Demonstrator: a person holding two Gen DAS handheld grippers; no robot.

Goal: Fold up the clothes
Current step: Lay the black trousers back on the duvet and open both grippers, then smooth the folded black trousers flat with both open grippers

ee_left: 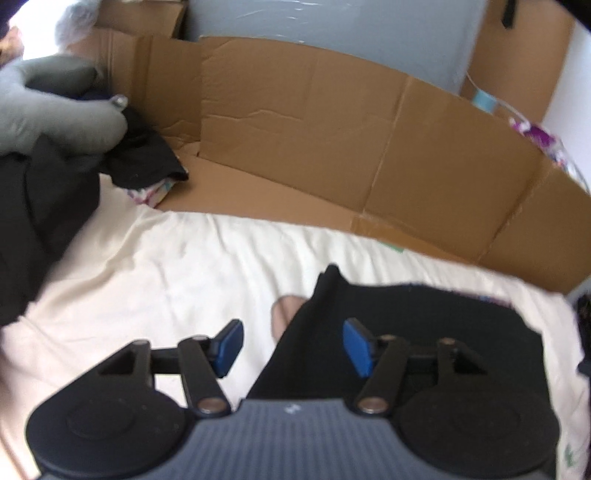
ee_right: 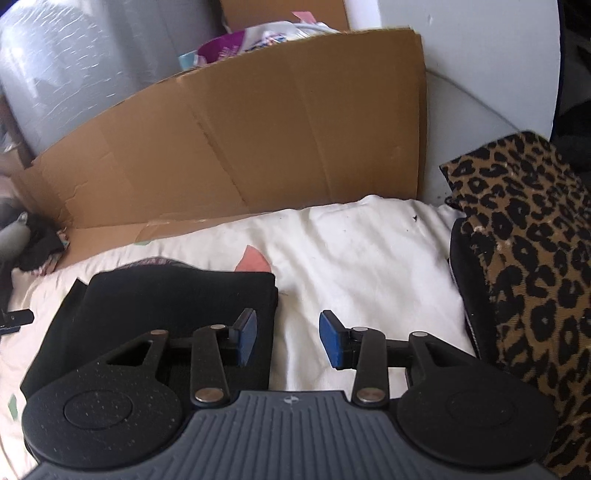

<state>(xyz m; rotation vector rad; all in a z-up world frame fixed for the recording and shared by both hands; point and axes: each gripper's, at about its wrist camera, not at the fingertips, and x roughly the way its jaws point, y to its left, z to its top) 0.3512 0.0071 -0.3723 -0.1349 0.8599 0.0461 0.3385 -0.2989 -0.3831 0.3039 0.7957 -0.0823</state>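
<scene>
**Room and backdrop**

Cream sheet [ee_left: 155,258] covers the bed. Flattened cardboard [ee_left: 295,129] stands along the far edge — grey wall [ee_left: 332,22] behind it. Bright daylight far left, white wall [ee_right: 480,44] far right.

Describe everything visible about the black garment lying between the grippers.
The black garment is plain dark cloth, folded into a flat, roughly rectangular block with a small flap poking out at its far left corner. It lies on the cream bedsheet. Both the left gripper and right gripper hover open over its edges, gripping nothing.
</scene>
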